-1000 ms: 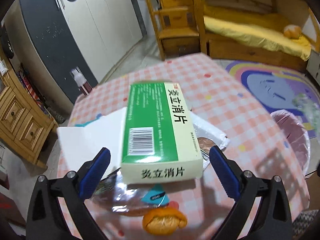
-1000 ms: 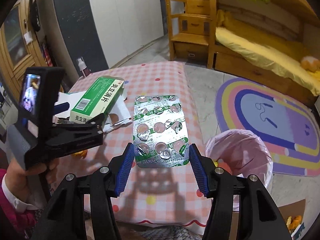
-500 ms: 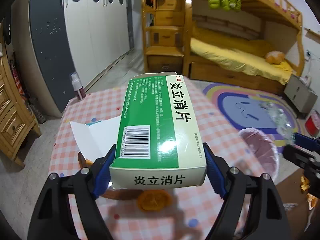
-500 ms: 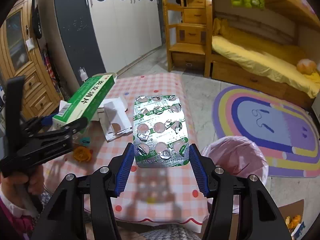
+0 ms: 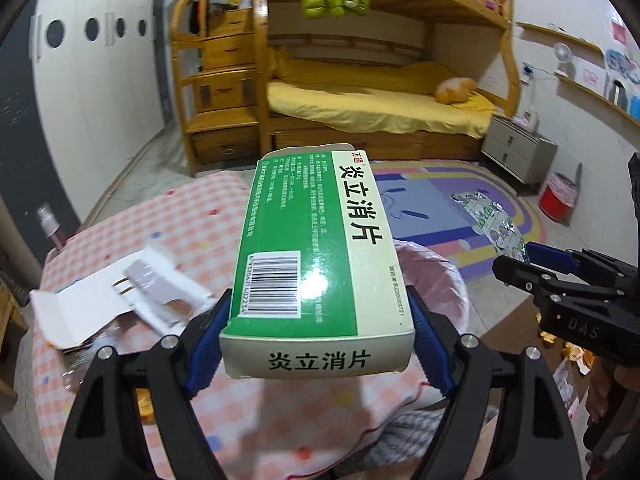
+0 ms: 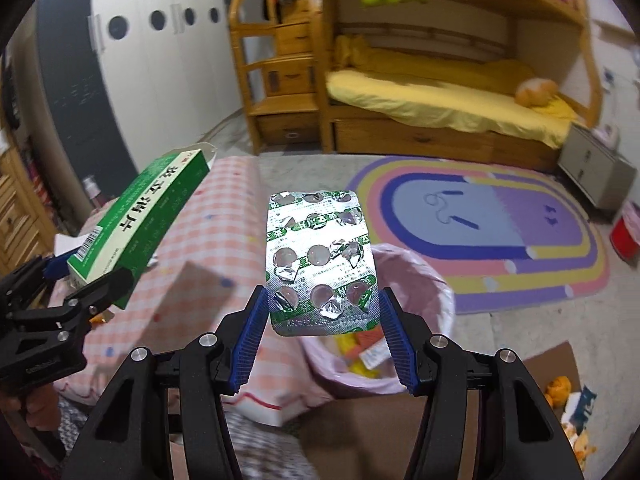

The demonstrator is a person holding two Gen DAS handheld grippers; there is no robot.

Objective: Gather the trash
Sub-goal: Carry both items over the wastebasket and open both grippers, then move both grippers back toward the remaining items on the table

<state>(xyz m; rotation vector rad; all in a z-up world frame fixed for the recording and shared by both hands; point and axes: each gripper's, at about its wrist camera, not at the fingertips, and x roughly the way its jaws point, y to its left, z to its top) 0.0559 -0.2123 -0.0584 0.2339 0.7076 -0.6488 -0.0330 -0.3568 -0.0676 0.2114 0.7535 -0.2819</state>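
Left wrist view: torn white packaging (image 5: 120, 300) lay at left on pink checked tablecloth (image 5: 192, 224). Left gripper (image 5: 318, 326) clamped green medicine box (image 5: 316, 256) by its sides, box lifted off table, over table edge beside pink-lined bin (image 5: 440, 276). At right, right gripper (image 5: 524, 256) gripped blister pack (image 5: 488, 220). Right wrist view: medicine box at left, blister pack (image 6: 320, 256) pinched between blue pads (image 6: 250, 336), above bin (image 6: 424, 280) holding wrappers.

Ahead of me: wooden bunk bed (image 5: 384, 92) with yellow bedding, stair drawers (image 5: 224, 92) beside, rainbow rug (image 6: 480, 232) on pale floor, white wardrobe (image 6: 160, 60) left.
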